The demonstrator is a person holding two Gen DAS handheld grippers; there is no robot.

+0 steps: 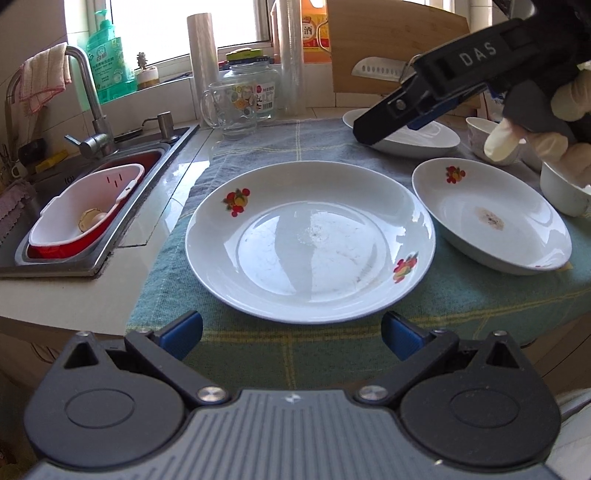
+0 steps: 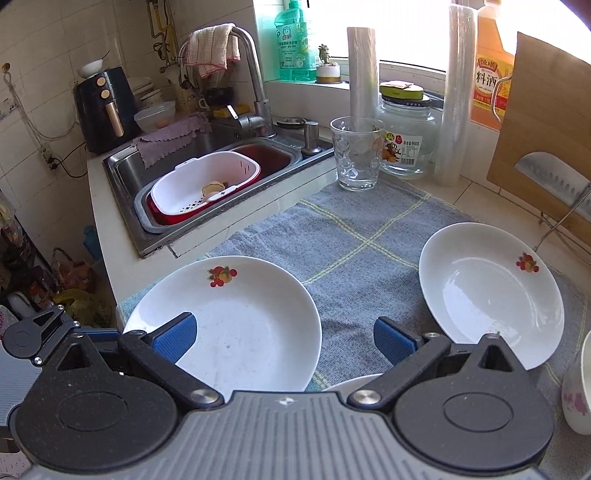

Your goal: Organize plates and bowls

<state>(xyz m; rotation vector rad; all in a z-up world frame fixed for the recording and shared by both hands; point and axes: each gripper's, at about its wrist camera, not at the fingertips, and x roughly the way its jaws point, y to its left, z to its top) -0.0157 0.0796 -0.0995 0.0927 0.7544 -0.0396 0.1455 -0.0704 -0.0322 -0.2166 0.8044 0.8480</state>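
Both grippers are hanging released and empty, the left gripper (image 1: 291, 332) squaring up at 6 o'clock of the big plate (image 1: 310, 240) lying on the bench cloth (image 1: 173, 266), the right gripper (image 2: 284, 338) hovering over the plates, apparently choosing one to stack.

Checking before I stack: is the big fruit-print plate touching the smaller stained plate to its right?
Apart. The left wrist view shows a strip of checked cloth between the big plate and the stained plate.

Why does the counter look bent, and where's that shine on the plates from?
Left wrist view: fisheye bends the counter edge; window light glares on the big plate. Right wrist view: the window is washed out white, and the far plate shows soft glare.
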